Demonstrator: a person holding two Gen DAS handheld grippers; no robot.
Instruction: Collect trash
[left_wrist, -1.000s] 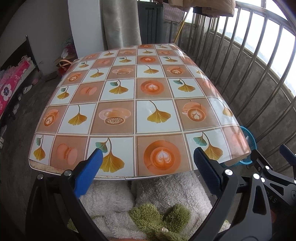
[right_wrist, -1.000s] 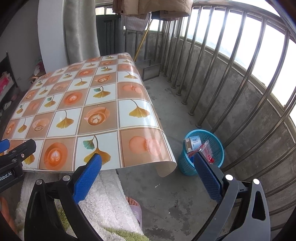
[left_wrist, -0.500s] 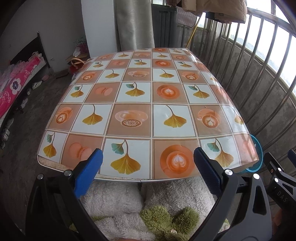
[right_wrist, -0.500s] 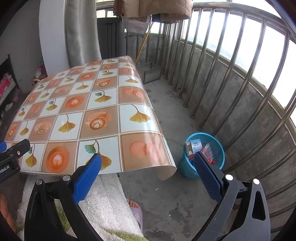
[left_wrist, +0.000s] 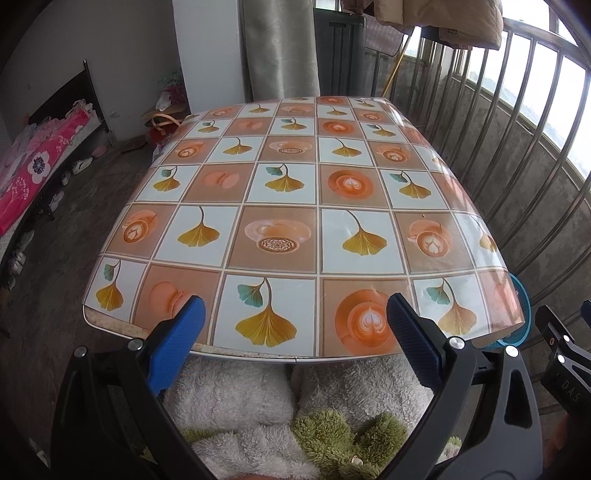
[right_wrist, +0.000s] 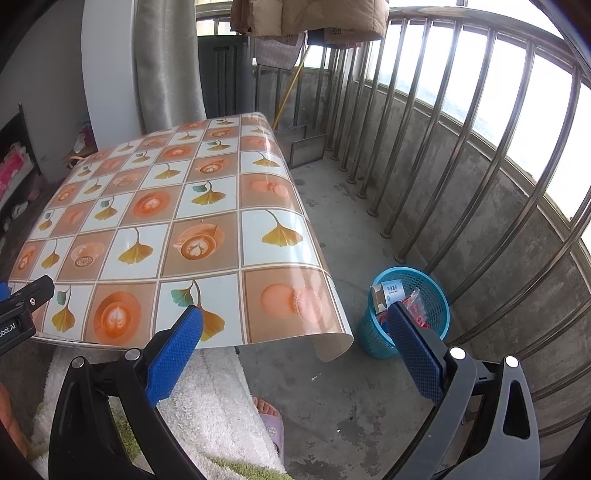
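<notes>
Both cameras are pulling up and back over the last second, so the desk (left_wrist: 295, 229) shrinks away and more of its far end shows.

Left wrist view first: the left gripper (left_wrist: 291, 325) hangs over the near edge of the desk, blue pads spread wide, nothing between them. The patterned cloth looks bare, no trash on it that I can make out. A sliver of the blue bin (left_wrist: 519, 325) peeks past the right corner, and a fluffy white garment (left_wrist: 236, 398) fills the bottom.

Over to the right wrist view: the right gripper (right_wrist: 293, 325) is just as wide open and empty, aimed at the desk corner and the concrete floor. The blue bin (right_wrist: 436, 295) stands on the floor just beside the railing (right_wrist: 458, 147), and the trash (right_wrist: 393, 299), a small carton and a red wrapper, sits inside, poking above the rim.

Risks from here? A right-hand swing could clip the light bin and tip it, spilling everything. The curled cloth corner (right_wrist: 334, 343) hangs free and could snag a finger. A sandalled foot (right_wrist: 267, 417) is close below too.
</notes>
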